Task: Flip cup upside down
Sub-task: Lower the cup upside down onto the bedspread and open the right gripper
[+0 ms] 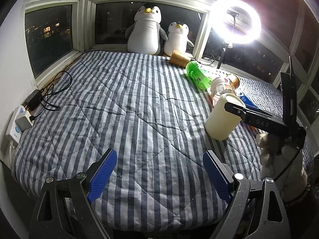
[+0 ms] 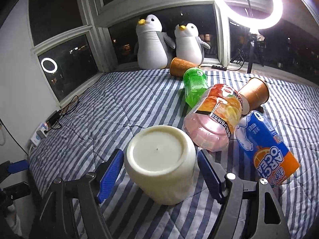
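A cream cup (image 2: 162, 164) stands upside down on the striped quilt (image 2: 111, 107), its flat base facing up. My right gripper (image 2: 160, 172) straddles it with blue pads on either side, and small gaps show between pads and cup, so the jaws stand open. In the left wrist view the same cup (image 1: 221, 119) sits at the right with the right gripper's black finger (image 1: 235, 109) across its top. My left gripper (image 1: 158, 176) is open and empty, low over the quilt's front middle.
A pink bottle (image 2: 213, 119), a green bottle (image 2: 194, 85), a blue-orange carton (image 2: 267, 149) and two orange paper cups (image 2: 255, 93) lie just behind the cup. Two plush penguins (image 2: 153, 43) sit by the window. A ring light (image 2: 247, 4) stands back right. A power strip and cables (image 1: 26, 111) lie left.
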Action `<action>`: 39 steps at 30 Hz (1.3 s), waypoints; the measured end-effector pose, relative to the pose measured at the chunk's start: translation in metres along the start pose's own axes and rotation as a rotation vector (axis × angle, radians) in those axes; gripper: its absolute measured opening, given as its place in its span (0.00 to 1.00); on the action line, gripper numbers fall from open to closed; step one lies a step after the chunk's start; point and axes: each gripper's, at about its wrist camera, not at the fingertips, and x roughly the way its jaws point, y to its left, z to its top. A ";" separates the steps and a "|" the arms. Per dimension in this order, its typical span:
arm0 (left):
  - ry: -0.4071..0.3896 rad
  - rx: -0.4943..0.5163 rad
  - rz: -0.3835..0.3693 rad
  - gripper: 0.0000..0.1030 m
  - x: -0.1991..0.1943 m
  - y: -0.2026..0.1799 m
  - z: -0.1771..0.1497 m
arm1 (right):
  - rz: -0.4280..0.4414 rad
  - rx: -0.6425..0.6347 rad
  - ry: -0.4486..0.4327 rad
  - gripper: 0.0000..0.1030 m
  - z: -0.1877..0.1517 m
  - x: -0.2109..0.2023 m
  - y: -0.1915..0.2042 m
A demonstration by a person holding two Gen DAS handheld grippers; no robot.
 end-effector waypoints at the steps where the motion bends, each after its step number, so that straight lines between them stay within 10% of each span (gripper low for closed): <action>1: -0.004 0.003 -0.001 0.88 -0.001 -0.001 0.001 | -0.003 0.001 -0.005 0.73 0.000 -0.003 0.000; 39: -0.194 0.146 0.014 0.98 -0.017 -0.059 0.015 | -0.252 0.173 -0.147 0.82 -0.072 -0.136 0.026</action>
